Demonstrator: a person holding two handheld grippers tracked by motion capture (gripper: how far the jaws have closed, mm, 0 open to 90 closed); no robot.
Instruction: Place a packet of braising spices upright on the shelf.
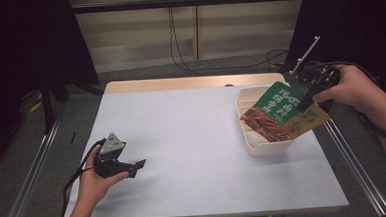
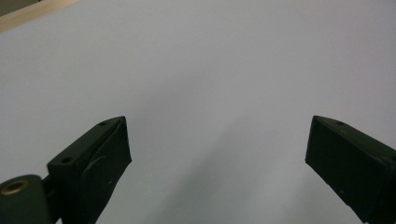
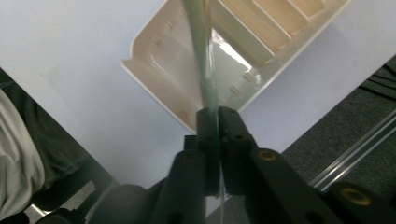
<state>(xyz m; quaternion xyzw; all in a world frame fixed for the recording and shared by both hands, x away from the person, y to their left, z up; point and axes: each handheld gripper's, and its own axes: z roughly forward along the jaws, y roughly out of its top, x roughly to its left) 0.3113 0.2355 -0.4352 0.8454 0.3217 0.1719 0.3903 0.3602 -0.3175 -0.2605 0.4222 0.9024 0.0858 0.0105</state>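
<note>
A green and tan food packet (image 1: 281, 111) with a picture of reddish food hangs tilted over the cream slotted tray (image 1: 263, 147) at the table's right. My right gripper (image 1: 308, 102) is shut on the packet's upper right edge. In the right gripper view the packet (image 3: 201, 51) is seen edge-on, clamped between the black jaws above the tray (image 3: 154, 74). My left gripper (image 1: 139, 165) rests low at the front left of the white table, a hand around it. Its jaws stand wide apart in the left gripper view, open (image 2: 217, 149) with nothing between them.
The white table (image 1: 192, 138) has a wooden strip along its far edge. Metal rails (image 1: 359, 165) run along both sides of the table. Cables (image 1: 177, 44) lie on the grey floor behind. A person's sleeve (image 3: 18, 158) is at the left in the right gripper view.
</note>
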